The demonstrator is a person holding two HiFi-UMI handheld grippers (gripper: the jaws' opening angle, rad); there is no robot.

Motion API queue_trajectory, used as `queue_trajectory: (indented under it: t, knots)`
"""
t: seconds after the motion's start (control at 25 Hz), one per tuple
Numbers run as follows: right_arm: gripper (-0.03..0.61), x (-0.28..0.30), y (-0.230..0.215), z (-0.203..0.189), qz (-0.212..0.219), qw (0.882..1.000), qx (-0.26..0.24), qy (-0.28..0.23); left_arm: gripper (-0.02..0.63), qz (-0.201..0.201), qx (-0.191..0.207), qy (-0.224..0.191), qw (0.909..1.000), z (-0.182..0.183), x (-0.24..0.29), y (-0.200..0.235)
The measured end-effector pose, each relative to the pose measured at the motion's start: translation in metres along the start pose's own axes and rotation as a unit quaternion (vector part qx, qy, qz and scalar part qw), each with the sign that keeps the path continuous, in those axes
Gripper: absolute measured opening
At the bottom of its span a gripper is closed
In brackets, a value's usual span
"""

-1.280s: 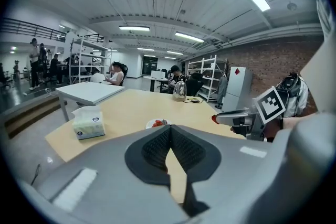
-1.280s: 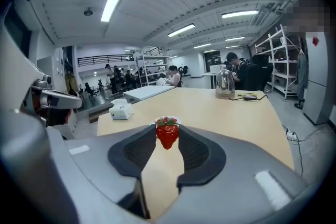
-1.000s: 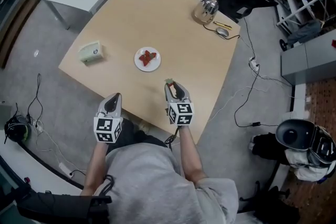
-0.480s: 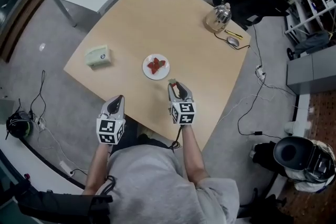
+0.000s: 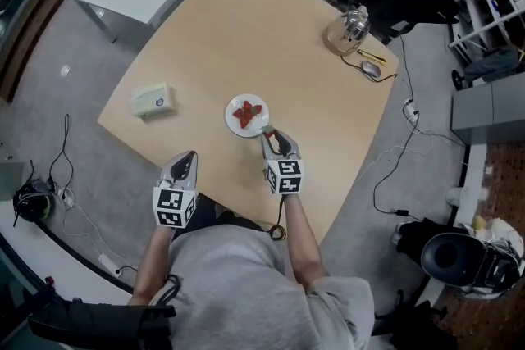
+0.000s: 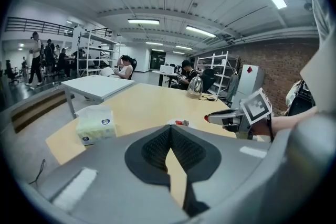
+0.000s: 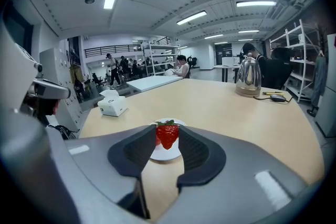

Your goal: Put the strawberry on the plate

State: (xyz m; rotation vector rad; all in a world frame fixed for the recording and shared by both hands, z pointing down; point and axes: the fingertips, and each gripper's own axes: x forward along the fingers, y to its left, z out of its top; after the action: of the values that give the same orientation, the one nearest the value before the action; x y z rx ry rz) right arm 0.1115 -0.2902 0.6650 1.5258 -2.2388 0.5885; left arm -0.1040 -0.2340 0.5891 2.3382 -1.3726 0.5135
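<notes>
red strawberry point(image 7: 167, 135) pinched in right gripper point(image 5: 269, 135), just short of round white plate point(image 5: 233, 124). left gripper point(image 6: 170, 129) closed, empty; release remains.

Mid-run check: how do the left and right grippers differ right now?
The right gripper is shut on a strawberry; the left gripper has its jaws together with nothing between them. The right gripper's tip is at the near rim of the plate; the left gripper sits at the near edge of the table, well apart from the plate. Both point forward and somewhat downward.
</notes>
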Motion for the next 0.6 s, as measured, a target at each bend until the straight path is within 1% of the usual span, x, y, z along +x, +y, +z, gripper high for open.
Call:
queue_trajectory:
  t: [0.4,0.6]
  knots:
    - [0.14,0.048,0.005,-0.016,0.014,0.999,-0.004,0.036,0.02,-0.002,-0.01,0.025,0.9996,0.0,0.029,0.023]
    - [0.14,0.061,0.002,-0.028,0.01,0.998,-0.001,0.055,0.02,-0.005,-0.014,0.031,0.9994,-0.001,0.038,0.027]
